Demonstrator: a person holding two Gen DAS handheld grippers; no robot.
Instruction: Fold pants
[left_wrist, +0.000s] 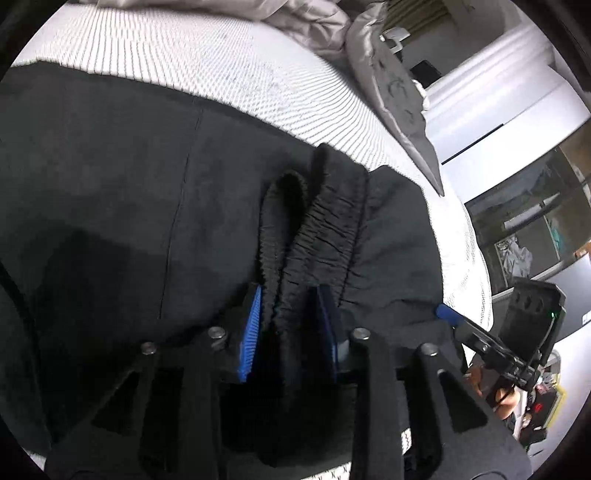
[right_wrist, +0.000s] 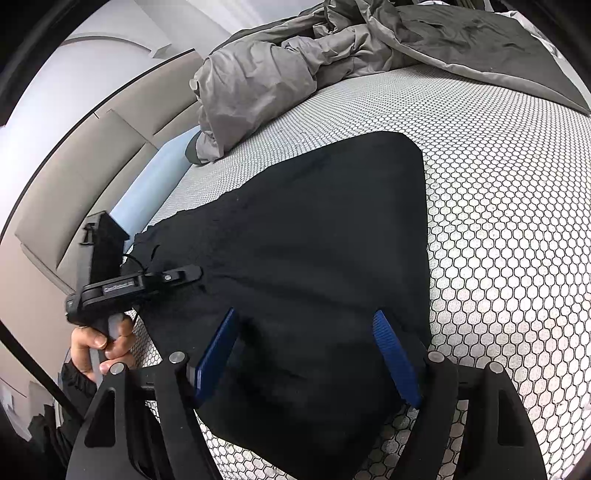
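Note:
Black pants (left_wrist: 110, 184) lie spread on a white dotted mattress (left_wrist: 184, 55). Their gathered elastic waistband (left_wrist: 332, 214) is bunched into upright folds, and my left gripper (left_wrist: 288, 291) is shut on those folds between its blue pads. In the right wrist view the pants (right_wrist: 314, 221) form a flat dark shape, with the left gripper (right_wrist: 192, 273) at their left edge. My right gripper (right_wrist: 304, 314) is open, its blue fingers (right_wrist: 395, 358) spread wide just over the near part of the fabric and gripping nothing. Its blue fingertip also shows in the left wrist view (left_wrist: 447, 312).
A crumpled grey duvet (right_wrist: 258, 74) is piled at the far end of the mattress (right_wrist: 498, 184). A padded beige bed frame (right_wrist: 92, 155) runs along the left side. A person's hand (right_wrist: 92, 343) holds the left gripper's handle. Shelves and furniture (left_wrist: 524, 229) stand beyond the bed.

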